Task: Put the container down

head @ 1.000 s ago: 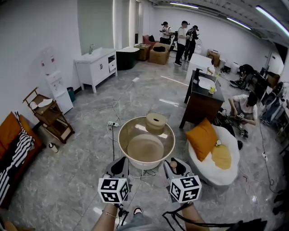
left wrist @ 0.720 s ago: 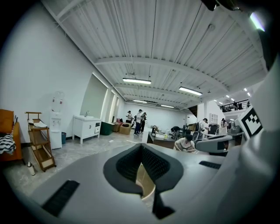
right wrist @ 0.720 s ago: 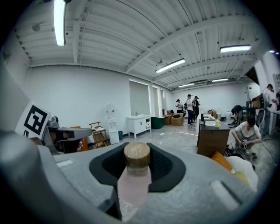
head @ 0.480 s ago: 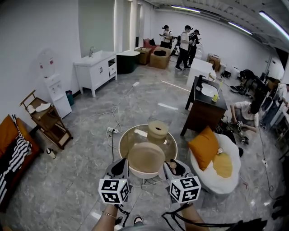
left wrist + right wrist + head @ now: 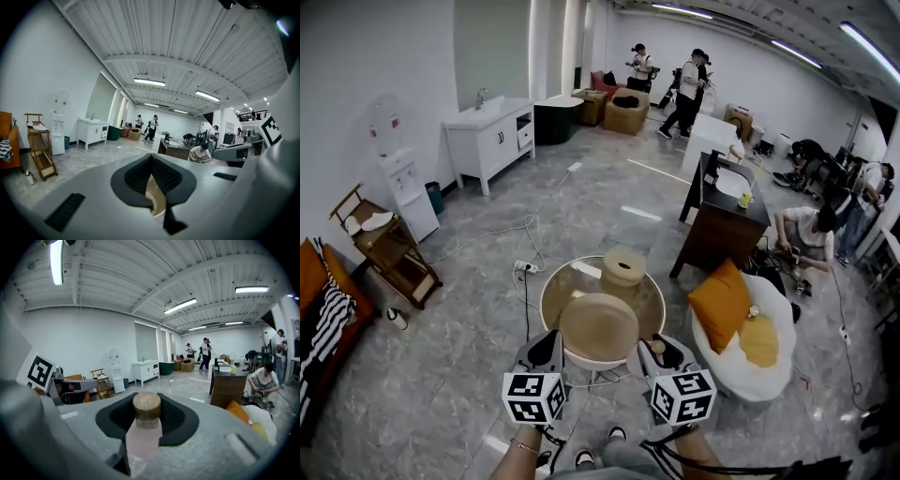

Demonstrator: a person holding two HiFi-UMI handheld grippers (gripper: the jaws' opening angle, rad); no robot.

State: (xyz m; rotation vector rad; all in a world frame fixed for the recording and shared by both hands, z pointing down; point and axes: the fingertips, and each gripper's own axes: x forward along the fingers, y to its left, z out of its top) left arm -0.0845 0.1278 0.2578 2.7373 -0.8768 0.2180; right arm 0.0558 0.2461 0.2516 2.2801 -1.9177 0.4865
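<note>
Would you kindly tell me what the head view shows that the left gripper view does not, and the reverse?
Only the head view: the round glass table, the tan cylinder on it, the orange cushion. Only the left gripper view: the ceiling lights, and the left gripper seen close, clamped on the rim of the container. Both: the container, the right gripper, the white cabinet, the wooden rack.
</note>
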